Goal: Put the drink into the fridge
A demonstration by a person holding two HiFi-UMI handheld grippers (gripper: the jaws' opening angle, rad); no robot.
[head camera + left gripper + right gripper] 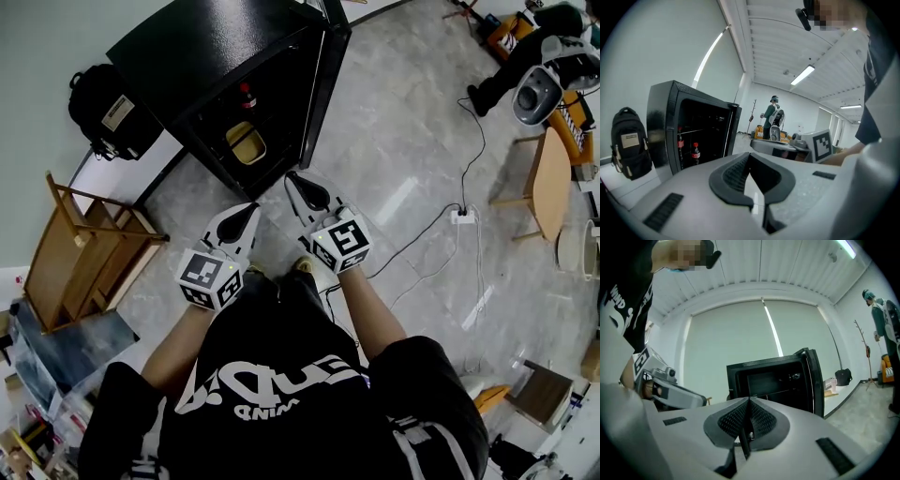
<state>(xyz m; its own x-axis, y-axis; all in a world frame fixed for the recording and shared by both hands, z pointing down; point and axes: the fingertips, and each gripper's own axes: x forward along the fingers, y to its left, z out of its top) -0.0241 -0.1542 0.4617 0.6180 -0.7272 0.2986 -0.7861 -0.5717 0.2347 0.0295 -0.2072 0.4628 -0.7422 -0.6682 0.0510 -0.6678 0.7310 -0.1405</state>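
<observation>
**Black fridge open, drink inside, both claws empty**

1. Right claw [749, 403]: the ribbed dark pads lie flat against each other along their whole length. Nothing is between them. In the head view it sits at frame centre, its tip pointing towards the fridge door edge.
2. Left claw [750, 157]: the jaws meet at the tip and hold nothing. In the head view it sits just left of the right claw, lower in the frame.
3. Fridge [187, 47]: upper centre-left of the head view, standing on the grey tiled floor [403, 141] with its door [323, 84] swung open.
4. Drink [695, 153]: a dark bottle with a red cap and red label, upright inside the open fridge and well apart from both claws. A second similar bottle [680, 143] stands just left of it.
5. Backpack [103, 108]: black, at the upper left, against the fridge's side.
6. Wooden frame [84, 253]: at the left edge, tilted.
7. Power strip [462, 217]: on the floor at the right, with a black cable running to it.
</observation>
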